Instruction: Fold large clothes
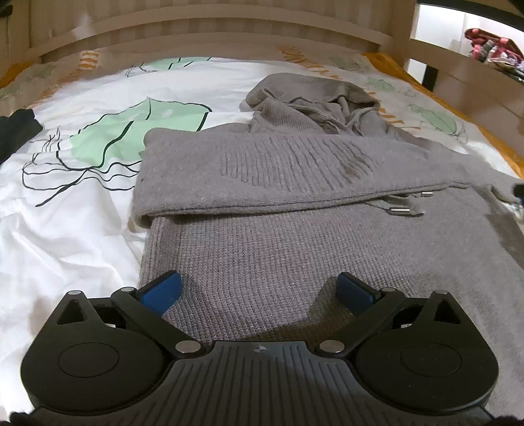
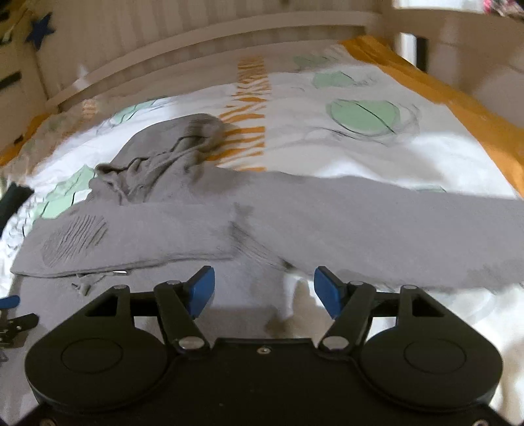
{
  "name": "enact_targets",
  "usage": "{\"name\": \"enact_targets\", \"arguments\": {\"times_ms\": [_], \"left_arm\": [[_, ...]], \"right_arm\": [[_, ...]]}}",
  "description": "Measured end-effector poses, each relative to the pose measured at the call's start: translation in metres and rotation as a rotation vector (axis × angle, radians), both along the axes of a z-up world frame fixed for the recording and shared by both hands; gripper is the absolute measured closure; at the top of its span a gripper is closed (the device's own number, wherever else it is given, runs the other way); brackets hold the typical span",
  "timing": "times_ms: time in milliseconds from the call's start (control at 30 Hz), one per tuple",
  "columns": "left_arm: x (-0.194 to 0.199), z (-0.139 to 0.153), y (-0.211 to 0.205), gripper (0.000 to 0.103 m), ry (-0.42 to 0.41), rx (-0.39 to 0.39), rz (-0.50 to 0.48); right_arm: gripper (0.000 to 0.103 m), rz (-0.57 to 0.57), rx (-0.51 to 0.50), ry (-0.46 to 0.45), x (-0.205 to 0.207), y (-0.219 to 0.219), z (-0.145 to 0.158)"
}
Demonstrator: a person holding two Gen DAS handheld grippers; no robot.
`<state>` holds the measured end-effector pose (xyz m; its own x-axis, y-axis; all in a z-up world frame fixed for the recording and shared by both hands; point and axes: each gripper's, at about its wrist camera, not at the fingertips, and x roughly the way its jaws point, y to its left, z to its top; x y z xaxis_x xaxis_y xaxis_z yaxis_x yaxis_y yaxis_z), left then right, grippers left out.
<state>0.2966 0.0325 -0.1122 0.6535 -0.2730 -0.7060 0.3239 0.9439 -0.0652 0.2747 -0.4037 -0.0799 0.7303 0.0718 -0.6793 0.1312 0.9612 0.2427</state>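
A grey knit hoodie (image 1: pixel 294 236) lies flat on the bed. One sleeve (image 1: pixel 262 170) is folded across its chest, and the hood (image 1: pixel 311 98) lies bunched at the far end. My left gripper (image 1: pixel 258 291) is open and empty just above the hoodie's body. In the right wrist view the hoodie (image 2: pixel 170 226) lies to the left and its other sleeve (image 2: pixel 393 229) stretches out to the right. My right gripper (image 2: pixel 263 288) is open and empty, low over the near edge of that sleeve. The drawstring tips (image 1: pixel 401 209) lie on the chest.
The bed has a white sheet (image 1: pixel 72 222) with green and orange prints. A wooden bed rail (image 1: pixel 209 29) runs along the far side and a rail (image 1: pixel 458 65) at the right. A dark cloth (image 1: pixel 16 131) lies at the left edge.
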Motion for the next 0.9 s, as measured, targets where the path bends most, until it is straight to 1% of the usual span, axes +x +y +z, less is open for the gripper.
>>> {"name": "enact_targets", "arguments": {"times_ms": [67,133,200,267,367,500,667,800,900], "left_arm": [[-0.001,0.002,-0.002,0.002,0.011,-0.007,0.024],[-0.004,0.006,-0.005,0.004,0.022,-0.01,0.05],[-0.007,0.013,-0.01,0.007,0.031,-0.037,0.072],[-0.01,0.021,-0.019,0.009,0.038,-0.067,0.075],[-0.01,0.03,-0.038,0.009,0.024,-0.08,0.076],[-0.005,0.028,-0.068,0.009,0.025,-0.079,0.059],[-0.002,0.017,-0.096,0.009,0.059,-0.09,0.05],[-0.008,0.014,-0.11,0.009,0.042,-0.044,0.028],[-0.007,0.007,-0.119,0.008,0.045,0.029,0.013]], "right_arm": [[0.032,-0.044,0.03,0.013,-0.01,-0.021,0.002],[0.032,-0.079,0.039,0.013,-0.021,-0.041,0.004],[0.032,-0.12,0.042,0.004,-0.033,-0.062,0.008],[0.032,-0.166,0.068,-0.002,-0.042,-0.085,0.011],[0.03,-0.268,0.124,-0.015,-0.058,-0.126,0.015],[0.03,-0.404,0.171,-0.03,-0.075,-0.177,0.013],[0.03,-0.558,0.195,-0.024,-0.084,-0.229,0.001],[0.03,-0.651,0.215,-0.024,-0.088,-0.263,-0.012],[0.03,-0.699,0.279,-0.048,-0.091,-0.283,-0.025]]}}
